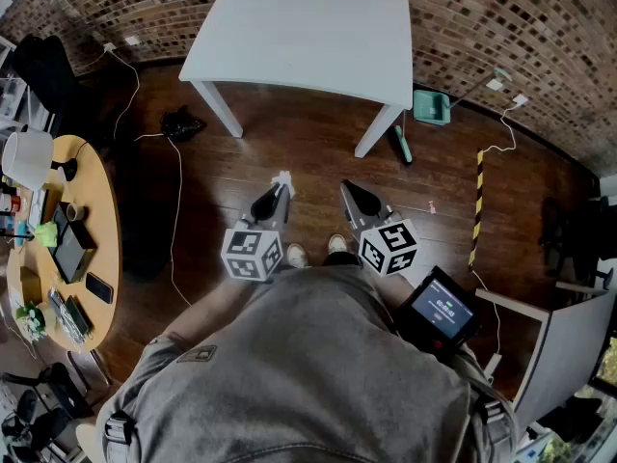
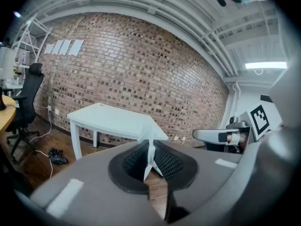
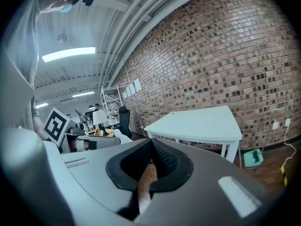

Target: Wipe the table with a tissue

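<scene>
Wiping seems not yet begun: at mid-frame in the head view the left tool [image 1: 277, 194] is clamped on the white tissue [image 1: 282, 178], the right tool [image 1: 350, 190] is closed on nothing, and the white desk [image 1: 299, 37] stands well apart at top centre.
</scene>
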Motion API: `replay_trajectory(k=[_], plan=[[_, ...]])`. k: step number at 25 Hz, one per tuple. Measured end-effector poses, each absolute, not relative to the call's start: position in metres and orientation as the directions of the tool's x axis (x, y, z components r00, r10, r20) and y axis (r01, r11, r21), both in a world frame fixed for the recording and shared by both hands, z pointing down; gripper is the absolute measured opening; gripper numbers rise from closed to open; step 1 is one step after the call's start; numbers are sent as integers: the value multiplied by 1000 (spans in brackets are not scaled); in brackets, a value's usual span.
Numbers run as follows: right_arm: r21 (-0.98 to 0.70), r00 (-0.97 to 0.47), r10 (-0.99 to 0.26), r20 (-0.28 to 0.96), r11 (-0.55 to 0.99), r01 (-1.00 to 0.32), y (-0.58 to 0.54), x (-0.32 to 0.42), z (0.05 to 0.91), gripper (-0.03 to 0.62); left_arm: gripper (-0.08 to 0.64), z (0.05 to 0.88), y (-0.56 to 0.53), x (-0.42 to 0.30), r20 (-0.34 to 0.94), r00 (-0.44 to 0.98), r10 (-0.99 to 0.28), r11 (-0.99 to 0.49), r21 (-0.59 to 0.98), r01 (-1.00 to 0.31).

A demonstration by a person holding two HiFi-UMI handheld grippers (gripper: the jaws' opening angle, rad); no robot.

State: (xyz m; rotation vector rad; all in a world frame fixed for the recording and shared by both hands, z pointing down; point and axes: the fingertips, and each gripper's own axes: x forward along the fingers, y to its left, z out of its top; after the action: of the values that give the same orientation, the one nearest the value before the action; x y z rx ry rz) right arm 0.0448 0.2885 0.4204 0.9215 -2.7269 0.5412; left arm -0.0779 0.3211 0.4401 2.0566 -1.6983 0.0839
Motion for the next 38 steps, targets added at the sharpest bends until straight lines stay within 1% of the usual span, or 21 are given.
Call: replay_trajectory(k=[7,17,23,28,38], plan=[[-270,-760,-576,301,712,-648,279,37,418,14,32,442,314,-98,333,239,-912,-132,313,-940],[-277,-765,-569,300,716,-641,245,25,423,14,32,446,282,-113,349,226,-909,-116,307,-945],[-296,-778,-552,302,721,-626,196,24,428,14,32,447,235,-116,372,207,-905,-95,298,-950],[-310,-787,-540,299,725,-615,137,34,430,14,32,446,175,-107,377,190,-906,-84,280,-956],[-354,-830,-463,313,754,-554,59,39,439,12,32,446,99,-100,422,111,-900,4,263,-965]])
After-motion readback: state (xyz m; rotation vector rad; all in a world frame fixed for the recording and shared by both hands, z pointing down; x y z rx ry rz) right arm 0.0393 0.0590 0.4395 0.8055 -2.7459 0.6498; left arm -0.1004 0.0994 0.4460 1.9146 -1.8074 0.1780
